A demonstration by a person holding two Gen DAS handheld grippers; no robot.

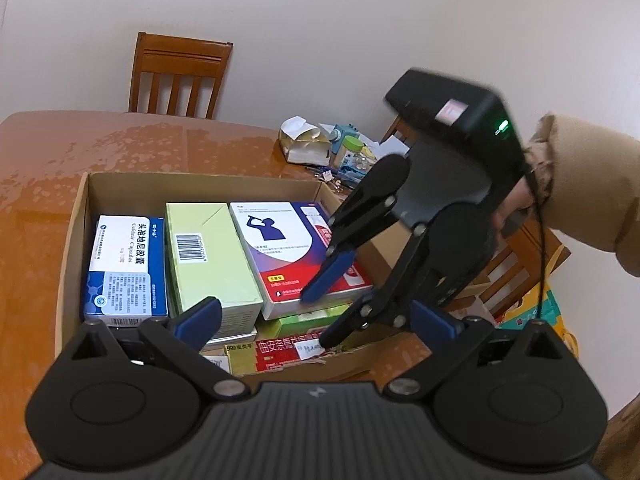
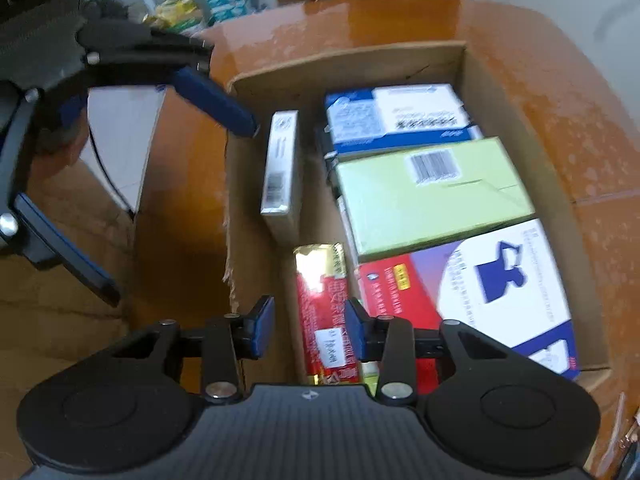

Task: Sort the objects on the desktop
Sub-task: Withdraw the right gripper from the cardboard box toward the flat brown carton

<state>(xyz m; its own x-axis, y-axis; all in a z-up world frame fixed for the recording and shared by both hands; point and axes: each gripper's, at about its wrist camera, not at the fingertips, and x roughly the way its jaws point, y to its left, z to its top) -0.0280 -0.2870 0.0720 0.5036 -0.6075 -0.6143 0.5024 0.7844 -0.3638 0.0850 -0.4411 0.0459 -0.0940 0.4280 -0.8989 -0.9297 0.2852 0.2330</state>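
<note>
An open cardboard box (image 1: 80,208) (image 2: 472,64) on the wooden table holds a blue-white medicine box (image 1: 124,264) (image 2: 400,116), a green box (image 1: 208,256) (image 2: 432,196) and a white-purple box (image 1: 280,248) (image 2: 500,280). A red-gold box (image 1: 280,352) (image 2: 320,304) lies along the near wall, beside a slim white box (image 2: 280,164) standing on edge. My right gripper (image 2: 310,328) points down into the carton, open and empty, its pads astride the red-gold box without pressing it. My left gripper (image 1: 316,308) (image 2: 182,216) hovers at the carton's edge, wide open and empty.
A wooden chair (image 1: 180,76) stands behind the table (image 1: 48,168). Loose clutter (image 1: 332,148) with a torn paper packet and a small jar lies beyond the carton's far right corner. A person's beige sleeve (image 1: 580,188) reaches in from the right. A white cabinet (image 2: 120,136) stands beside the table.
</note>
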